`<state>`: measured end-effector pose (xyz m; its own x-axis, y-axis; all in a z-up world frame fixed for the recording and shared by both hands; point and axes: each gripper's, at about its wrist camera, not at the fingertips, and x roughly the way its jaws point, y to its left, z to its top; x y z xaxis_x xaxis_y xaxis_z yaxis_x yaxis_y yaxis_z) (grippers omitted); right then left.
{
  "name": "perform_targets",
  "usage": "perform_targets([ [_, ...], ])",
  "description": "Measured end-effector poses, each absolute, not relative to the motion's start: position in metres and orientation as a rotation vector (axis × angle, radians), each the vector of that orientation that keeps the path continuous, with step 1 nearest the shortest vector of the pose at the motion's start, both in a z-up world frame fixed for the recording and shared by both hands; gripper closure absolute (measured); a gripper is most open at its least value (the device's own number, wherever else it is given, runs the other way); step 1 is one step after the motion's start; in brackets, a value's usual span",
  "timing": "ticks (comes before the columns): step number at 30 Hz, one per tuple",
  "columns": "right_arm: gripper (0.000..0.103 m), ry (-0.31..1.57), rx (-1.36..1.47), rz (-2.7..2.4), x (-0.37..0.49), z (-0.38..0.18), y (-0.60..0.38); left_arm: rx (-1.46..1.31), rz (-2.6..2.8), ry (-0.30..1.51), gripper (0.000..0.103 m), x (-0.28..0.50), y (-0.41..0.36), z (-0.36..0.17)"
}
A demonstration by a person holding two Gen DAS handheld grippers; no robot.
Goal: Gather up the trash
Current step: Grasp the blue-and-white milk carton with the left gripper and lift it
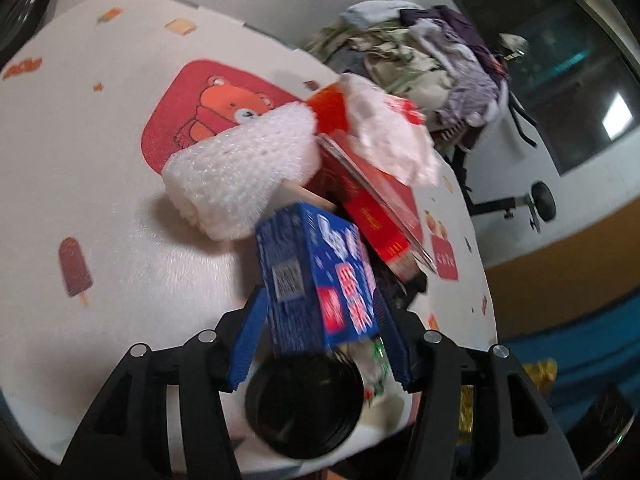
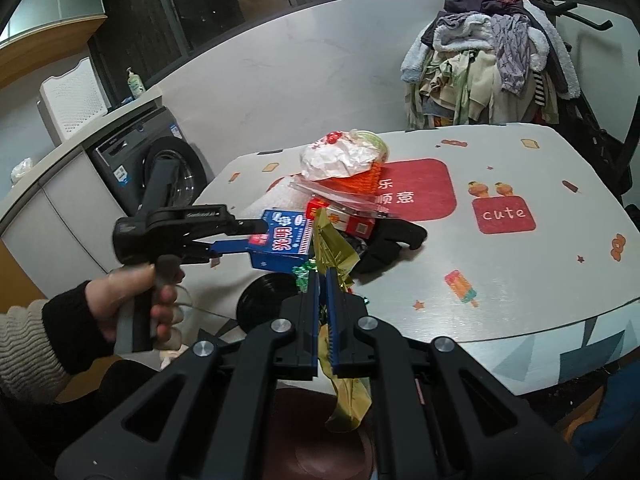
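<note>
Left hand-held gripper [image 1: 320, 320] parted around blue box [image 1: 316, 276], right hand-held gripper [image 2: 323, 276] clamping gold foil wrapper [image 2: 334, 256]

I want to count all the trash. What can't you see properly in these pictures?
- Left wrist view: the blue box is motion-blurred, so whether the left gripper's fingers touch it is unclear.
- Left wrist view: the black round lid is partly hidden behind the box.
- Right wrist view: the gold foil wrapper is partly hidden by the right gripper.

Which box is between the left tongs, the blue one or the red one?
The blue box. It sits between the left tongs, while the red box lies farther back in the trash pile.
</note>
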<state>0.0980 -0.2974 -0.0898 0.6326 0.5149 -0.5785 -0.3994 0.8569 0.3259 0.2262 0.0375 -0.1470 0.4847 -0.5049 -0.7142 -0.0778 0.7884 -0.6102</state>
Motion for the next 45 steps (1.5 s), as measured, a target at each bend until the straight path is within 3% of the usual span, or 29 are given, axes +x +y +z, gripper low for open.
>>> perform_targets([
  [4, 0.095, 0.725, 0.186, 0.510, 0.103, -0.095, -0.306, -0.678, -0.274, 1.077, 0.049, 0.237, 0.037, -0.162],
  [6, 0.095, 0.728, 0.191, 0.504, 0.104, -0.097, -0.309, -0.661, -0.262, 1.092, 0.066, 0.238, 0.037, -0.166],
  [7, 0.095, 0.729, 0.194, 0.503, 0.104, -0.098, -0.310, -0.651, -0.256, 1.094, 0.083, 0.237, 0.038, -0.166],
  [8, 0.095, 0.730, 0.196, 0.504, 0.104, -0.098, -0.310, -0.649, -0.257, 1.087, 0.089, 0.235, 0.040, -0.164],
  [12, 0.095, 0.726, 0.190, 0.511, 0.101, -0.097, -0.306, -0.574, -0.260, 1.051, 0.096, 0.228, 0.045, -0.146],
  [13, 0.095, 0.725, 0.190, 0.513, 0.100, -0.096, -0.305, -0.577, -0.264, 1.045, 0.095, 0.227, 0.046, -0.144],
  [14, 0.095, 0.723, 0.188, 0.517, 0.099, -0.095, -0.303, -0.586, -0.271, 1.040, 0.085, 0.227, 0.048, -0.142],
  [15, 0.095, 0.722, 0.184, 0.520, 0.098, -0.094, -0.302, -0.598, -0.278, 1.041, 0.073, 0.227, 0.049, -0.142],
  [16, 0.095, 0.720, 0.179, 0.525, 0.097, -0.093, -0.300, -0.596, -0.272, 1.041, 0.048, 0.228, 0.049, -0.142],
  [17, 0.095, 0.720, 0.176, 0.527, 0.098, -0.093, -0.299, -0.586, -0.260, 1.038, 0.038, 0.227, 0.049, -0.142],
  [19, 0.095, 0.719, 0.175, 0.526, 0.099, -0.093, -0.300, -0.558, -0.261, 1.054, 0.035, 0.230, 0.041, -0.144],
  [25, 0.095, 0.716, 0.197, 0.514, 0.103, -0.096, -0.310, -0.352, -0.197, 1.123, 0.009, 0.241, 0.001, -0.147],
  [36, 0.095, 0.727, 0.238, 0.506, 0.110, -0.109, -0.326, -0.114, -0.109, 1.166, 0.006, 0.267, -0.049, -0.162],
  [37, 0.095, 0.729, 0.241, 0.503, 0.110, -0.110, -0.328, -0.110, -0.103, 1.163, 0.017, 0.267, -0.050, -0.162],
  [38, 0.095, 0.729, 0.245, 0.500, 0.111, -0.111, -0.329, -0.116, -0.109, 1.162, 0.021, 0.264, -0.049, -0.161],
  [45, 0.095, 0.717, 0.250, 0.495, 0.112, -0.106, -0.333, -0.122, -0.143, 1.137, 0.024, 0.256, -0.034, -0.128],
])
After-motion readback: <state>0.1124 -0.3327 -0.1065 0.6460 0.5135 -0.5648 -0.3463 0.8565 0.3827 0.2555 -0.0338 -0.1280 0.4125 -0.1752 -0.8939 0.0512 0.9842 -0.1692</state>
